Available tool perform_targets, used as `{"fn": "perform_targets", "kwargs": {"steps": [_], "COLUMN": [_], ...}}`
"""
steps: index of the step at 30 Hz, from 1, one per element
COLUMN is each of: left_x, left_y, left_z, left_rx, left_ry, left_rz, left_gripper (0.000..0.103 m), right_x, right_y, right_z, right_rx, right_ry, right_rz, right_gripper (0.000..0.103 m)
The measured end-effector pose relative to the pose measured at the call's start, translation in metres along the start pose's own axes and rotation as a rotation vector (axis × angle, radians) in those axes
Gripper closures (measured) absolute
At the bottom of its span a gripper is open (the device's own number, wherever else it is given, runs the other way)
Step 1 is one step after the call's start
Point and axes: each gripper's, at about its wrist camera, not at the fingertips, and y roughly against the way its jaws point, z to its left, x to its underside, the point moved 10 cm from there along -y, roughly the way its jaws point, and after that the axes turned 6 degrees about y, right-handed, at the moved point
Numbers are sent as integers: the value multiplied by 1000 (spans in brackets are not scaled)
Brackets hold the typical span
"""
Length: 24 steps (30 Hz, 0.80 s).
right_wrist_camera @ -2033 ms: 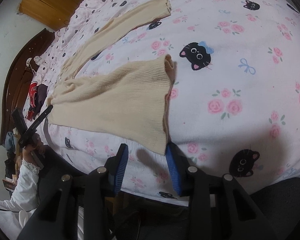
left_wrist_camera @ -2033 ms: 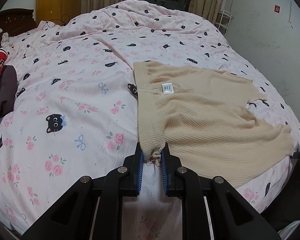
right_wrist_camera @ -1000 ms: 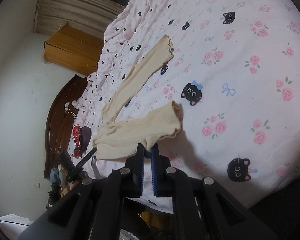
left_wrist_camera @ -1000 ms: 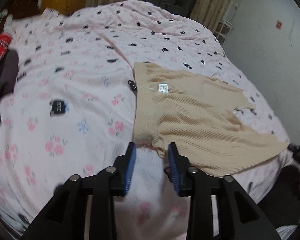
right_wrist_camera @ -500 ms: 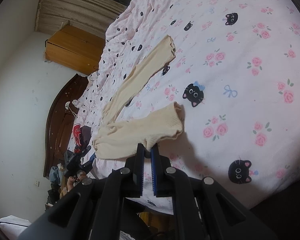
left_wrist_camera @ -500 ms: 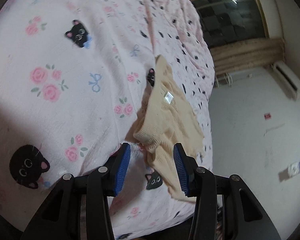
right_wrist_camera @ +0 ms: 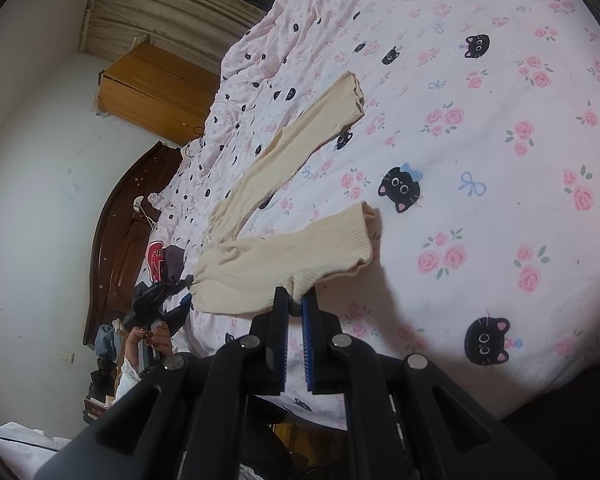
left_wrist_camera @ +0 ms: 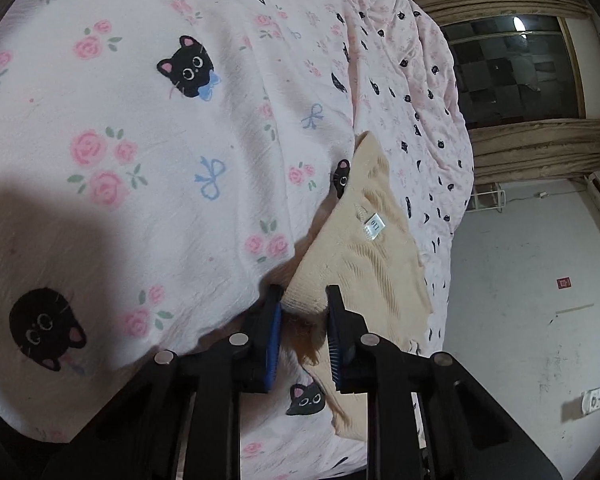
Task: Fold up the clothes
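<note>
A beige ribbed knit garment (left_wrist_camera: 372, 264) lies on the bed near its edge, a white size label (left_wrist_camera: 374, 224) showing at its band. My left gripper (left_wrist_camera: 303, 316) is shut on a bunched corner of that band, and fabric fills the narrow gap between the blue pads. In the right wrist view the garment (right_wrist_camera: 284, 256) shows two long parts. The far part (right_wrist_camera: 300, 136) lies flat. My right gripper (right_wrist_camera: 294, 308) is shut on the edge of the near part close to its cuff (right_wrist_camera: 366, 236), and the fabric is pulled up there.
The bed carries a pink sheet (right_wrist_camera: 480, 160) printed with black cats and roses. A dark wooden headboard (right_wrist_camera: 116, 240), a wooden cabinet (right_wrist_camera: 160, 92) and a red and dark pile of clothes (right_wrist_camera: 158, 258) lie beyond. A person's hand (right_wrist_camera: 150, 340) shows at the left.
The left gripper let go, opened wide, rolled sideways and has now closed on the garment's corner. The right gripper shut on the near part's edge a second ago and still holds it.
</note>
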Motion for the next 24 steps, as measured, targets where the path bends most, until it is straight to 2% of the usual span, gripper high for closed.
{"fn": "perform_targets", "kwargs": {"steps": [5,13,16,20,24], "left_x": [-2,-5,-7,-6,-6], "left_y": [9,26,31,34,30], "left_z": [-2,-28,-41,-43,-32], "left_rx": [-13,-97,-105,-161,-201], "left_ry": [-27,-179,-209,-235,-221], "left_rz": [-18,-63,-61,-57,-37], "left_gripper": [88,88,88,88,87], "right_x": [-1,-5,-8,-9,-1], "right_y": [2,14,22,28,28], "right_z": [2,7,11,13,4], "right_rx": [-8,-55,-72,-80,-2], "right_ry": [4,-10,-12,-22,-44], "right_rz": [-8,-45,-67,-74,-20], "right_gripper": [96,96,96,96,96]}}
